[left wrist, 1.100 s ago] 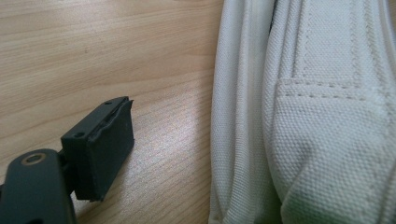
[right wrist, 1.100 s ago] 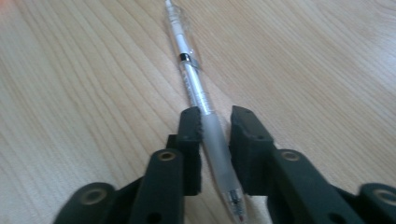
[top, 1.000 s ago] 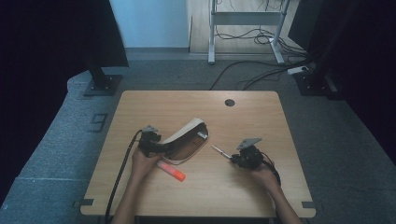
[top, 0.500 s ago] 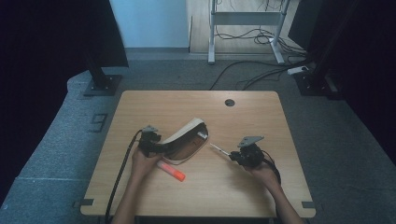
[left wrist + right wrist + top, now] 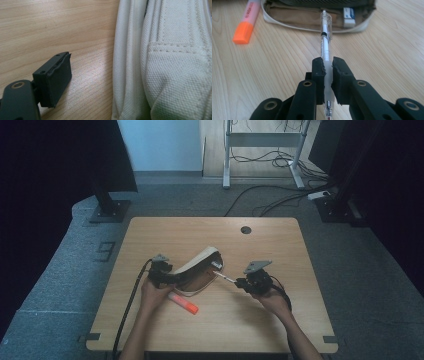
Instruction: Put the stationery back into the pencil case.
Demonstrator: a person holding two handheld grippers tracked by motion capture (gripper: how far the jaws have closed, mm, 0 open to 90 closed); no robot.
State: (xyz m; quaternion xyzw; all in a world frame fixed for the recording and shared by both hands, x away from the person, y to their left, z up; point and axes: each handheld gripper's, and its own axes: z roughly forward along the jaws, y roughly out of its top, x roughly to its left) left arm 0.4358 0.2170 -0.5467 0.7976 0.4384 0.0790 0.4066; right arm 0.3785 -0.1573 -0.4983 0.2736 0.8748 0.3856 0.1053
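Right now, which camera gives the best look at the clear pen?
The right gripper view: the pen runs up the middle, clamped between the jaws, tip toward the open pouch. The high view shows it as a thin sliver beside the pouch. The left gripper view looks at canvas and table.

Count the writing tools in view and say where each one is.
2. A clear pen is clamped in the right gripper, tip toward the open pencil case. An orange highlighter lies on the table beside the case. More may be hidden inside.
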